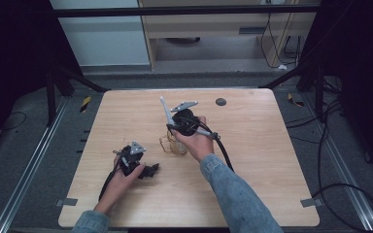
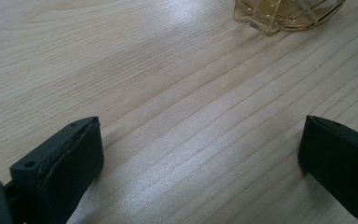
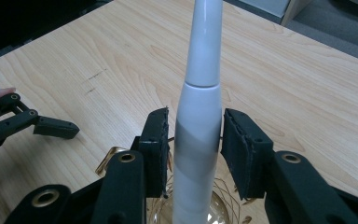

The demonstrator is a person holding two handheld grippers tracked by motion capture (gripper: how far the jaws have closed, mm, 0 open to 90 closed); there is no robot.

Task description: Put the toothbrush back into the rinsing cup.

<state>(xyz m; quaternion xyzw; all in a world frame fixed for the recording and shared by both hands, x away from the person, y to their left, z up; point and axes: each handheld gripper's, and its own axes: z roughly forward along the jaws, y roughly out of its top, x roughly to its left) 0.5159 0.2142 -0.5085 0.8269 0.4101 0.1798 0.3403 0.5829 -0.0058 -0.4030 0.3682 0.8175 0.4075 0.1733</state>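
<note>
A white slender handle (image 3: 200, 93), like an electric toothbrush body, stands upright in a clear glass cup with gold wire (image 1: 172, 144). My right gripper (image 3: 195, 135) brackets the handle from both sides, with a thin gap showing at each pad, so it is open around it. In the high view the right gripper (image 1: 171, 127) sits mid-table above the cup, and the white handle (image 1: 165, 109) leans up and away. My left gripper (image 1: 148, 170) rests low on the table near the front left, open with bare wood between its jaws (image 2: 200, 154). The cup's base (image 2: 284, 14) lies ahead of it.
A small black round disc (image 1: 220, 102) sits near the table's (image 1: 252, 160) far edge. Cables trail from both grippers toward the front. Metal rails, dark frame legs and loose cables surround the table on the floor.
</note>
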